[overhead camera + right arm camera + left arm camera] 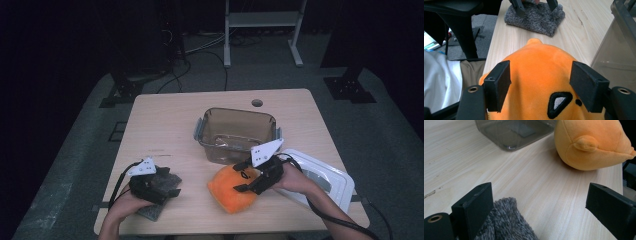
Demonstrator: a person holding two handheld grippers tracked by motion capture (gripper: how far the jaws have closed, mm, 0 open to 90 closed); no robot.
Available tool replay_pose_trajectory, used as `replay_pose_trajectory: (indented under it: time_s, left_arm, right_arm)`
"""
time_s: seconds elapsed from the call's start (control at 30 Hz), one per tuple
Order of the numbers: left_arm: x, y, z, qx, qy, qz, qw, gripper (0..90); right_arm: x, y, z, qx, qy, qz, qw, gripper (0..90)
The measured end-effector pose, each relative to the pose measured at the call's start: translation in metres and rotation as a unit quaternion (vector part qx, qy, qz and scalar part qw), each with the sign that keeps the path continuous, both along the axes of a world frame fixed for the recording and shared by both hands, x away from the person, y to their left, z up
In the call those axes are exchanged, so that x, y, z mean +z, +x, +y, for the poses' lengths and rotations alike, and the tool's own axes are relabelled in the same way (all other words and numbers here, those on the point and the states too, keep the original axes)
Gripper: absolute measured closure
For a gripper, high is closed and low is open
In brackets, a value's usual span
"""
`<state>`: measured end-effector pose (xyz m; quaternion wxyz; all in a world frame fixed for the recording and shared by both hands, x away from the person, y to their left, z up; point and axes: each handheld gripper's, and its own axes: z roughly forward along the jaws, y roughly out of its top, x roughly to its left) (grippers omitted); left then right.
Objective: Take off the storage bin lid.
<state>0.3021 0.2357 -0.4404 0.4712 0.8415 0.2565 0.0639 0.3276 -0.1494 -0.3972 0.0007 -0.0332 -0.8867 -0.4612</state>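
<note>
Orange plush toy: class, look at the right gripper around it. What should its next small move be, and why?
Probably close the jaws. The right gripper has its two black pads standing on either side of the orange plush toy, which lies on the table beside the clear container. The jaws look wide open and do not seem to squeeze it yet, so closing them would secure a grip before any lift.

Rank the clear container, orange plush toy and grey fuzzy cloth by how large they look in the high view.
1. clear container
2. orange plush toy, partly covered by the right gripper
3. grey fuzzy cloth, partly under the left gripper, so its rank is unsure
</note>
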Motion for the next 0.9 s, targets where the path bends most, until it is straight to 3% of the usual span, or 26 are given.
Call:
replay_pose_trajectory:
  time_s: [0.17,0.5,0.67,0.77,0.8,0.9]
  left_arm:
    - [-0.001,0.000,-0.001,-0.001,0.001,0.001,1.0000,6.7]
    - [-0.001,0.000,-0.001,-0.003,0.000,0.001,1.0000,6.7]
    - [-0.001,0.001,-0.001,-0.005,-0.002,0.001,1.0000,6.7]
    - [0.000,0.001,-0.001,-0.006,-0.003,0.001,1.0000,6.7]
    - [-0.001,0.001,-0.001,-0.006,-0.004,0.001,1.0000,6.7]
    - [-0.001,0.001,-0.001,-0.005,-0.005,0.002,1.0000,6.7]
  right_arm:
    - [-0.004,0.001,0.000,-0.003,0.002,-0.003,1.0000,33.6]
    - [-0.012,-0.001,0.002,-0.004,-0.018,-0.007,0.9998,36.6]
    - [-0.015,-0.001,0.004,-0.012,-0.029,0.016,0.9994,36.4]
    - [-0.015,-0.002,0.006,-0.017,-0.033,0.016,0.9992,33.1]
    - [-0.016,-0.005,0.010,-0.018,-0.044,0.009,0.9988,27.7]
    - [-0.017,-0.007,0.014,-0.021,-0.050,0.001,0.9985,26.9]
